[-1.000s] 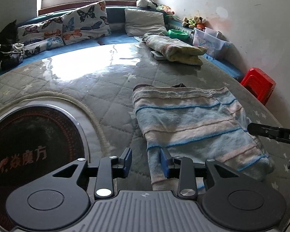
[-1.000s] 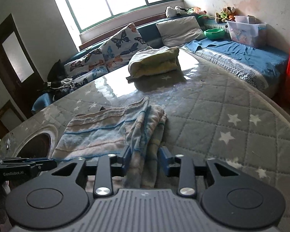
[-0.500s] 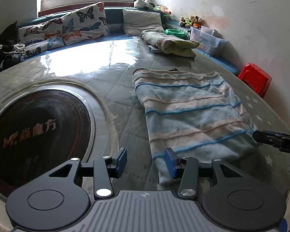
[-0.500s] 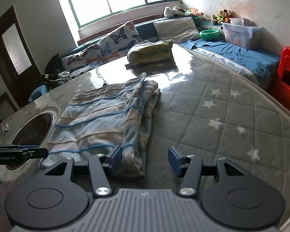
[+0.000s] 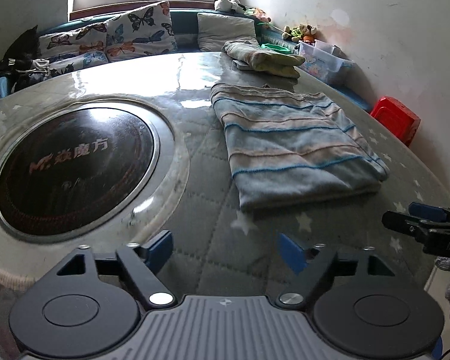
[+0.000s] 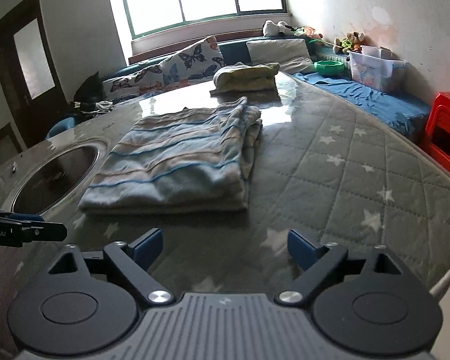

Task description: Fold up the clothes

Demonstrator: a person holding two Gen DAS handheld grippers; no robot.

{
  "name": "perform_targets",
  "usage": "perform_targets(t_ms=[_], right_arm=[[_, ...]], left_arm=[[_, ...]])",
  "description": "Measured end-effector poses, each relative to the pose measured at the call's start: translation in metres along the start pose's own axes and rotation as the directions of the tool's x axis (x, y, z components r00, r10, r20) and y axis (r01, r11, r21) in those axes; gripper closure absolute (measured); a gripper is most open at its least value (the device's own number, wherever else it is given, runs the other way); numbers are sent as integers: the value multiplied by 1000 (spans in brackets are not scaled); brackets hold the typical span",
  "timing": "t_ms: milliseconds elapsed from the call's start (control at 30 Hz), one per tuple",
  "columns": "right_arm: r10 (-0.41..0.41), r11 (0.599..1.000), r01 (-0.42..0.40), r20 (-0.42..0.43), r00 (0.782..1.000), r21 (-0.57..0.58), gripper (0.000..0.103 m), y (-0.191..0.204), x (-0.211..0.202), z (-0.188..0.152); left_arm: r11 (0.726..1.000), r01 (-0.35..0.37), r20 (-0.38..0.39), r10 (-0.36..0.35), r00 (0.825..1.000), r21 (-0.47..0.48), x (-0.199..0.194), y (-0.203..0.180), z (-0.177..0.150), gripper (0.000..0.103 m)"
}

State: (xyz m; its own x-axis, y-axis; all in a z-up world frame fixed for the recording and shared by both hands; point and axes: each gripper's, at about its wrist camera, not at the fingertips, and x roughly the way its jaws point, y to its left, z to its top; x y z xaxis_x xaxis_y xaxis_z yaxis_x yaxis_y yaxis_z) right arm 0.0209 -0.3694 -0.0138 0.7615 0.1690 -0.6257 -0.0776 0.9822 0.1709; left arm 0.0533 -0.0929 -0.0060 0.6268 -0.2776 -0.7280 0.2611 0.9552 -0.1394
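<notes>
We look low across the quilted table (image 5: 213, 162) from its near edge in both views, facing the window. Our left camera sits beside the round inset plate (image 5: 75, 168), our right one further right. Both share the folded striped garment (image 5: 291, 147) (image 6: 177, 162) ahead, close by.

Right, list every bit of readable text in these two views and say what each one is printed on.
"M" then Chinese characters, apparently "焱魔方": on the dark round cooktop.
"DAS", cut off: on the right gripper arm.
Mirrored lettering, too blurred to read with confidence: on the left gripper arm.
Picture on the clear storage box: no legible words.
</notes>
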Motion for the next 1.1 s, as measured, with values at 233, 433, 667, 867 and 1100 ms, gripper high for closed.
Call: perform_targets(t_ms=[233,433,667,867,1100], right_arm=[[-21,999,21,5,1000,-30,0,13,-9,-14],[-26,999,26,10,1000,-19,0,15,-14,-22],[-60,997,61,21,998,-52,0,23,-14,-29],[-106,989,108,30,994,-102,0,31,-10,-33],[-116,985,121,46,992,-121,0,32,-9,-37]], left_arm=[[1000,-6,10,6,1000,25,-15,-8,-15,6],[999,0,16,-1,1000,37,-26,-14,-26,0],[999,-10,11,9,1000,36,-30,-15,-35,0],[999,-19,16,19,1000,29,-32,-14,-40,0],[1000,-13,26,13,1000,19,-34,-11,-41,0]])
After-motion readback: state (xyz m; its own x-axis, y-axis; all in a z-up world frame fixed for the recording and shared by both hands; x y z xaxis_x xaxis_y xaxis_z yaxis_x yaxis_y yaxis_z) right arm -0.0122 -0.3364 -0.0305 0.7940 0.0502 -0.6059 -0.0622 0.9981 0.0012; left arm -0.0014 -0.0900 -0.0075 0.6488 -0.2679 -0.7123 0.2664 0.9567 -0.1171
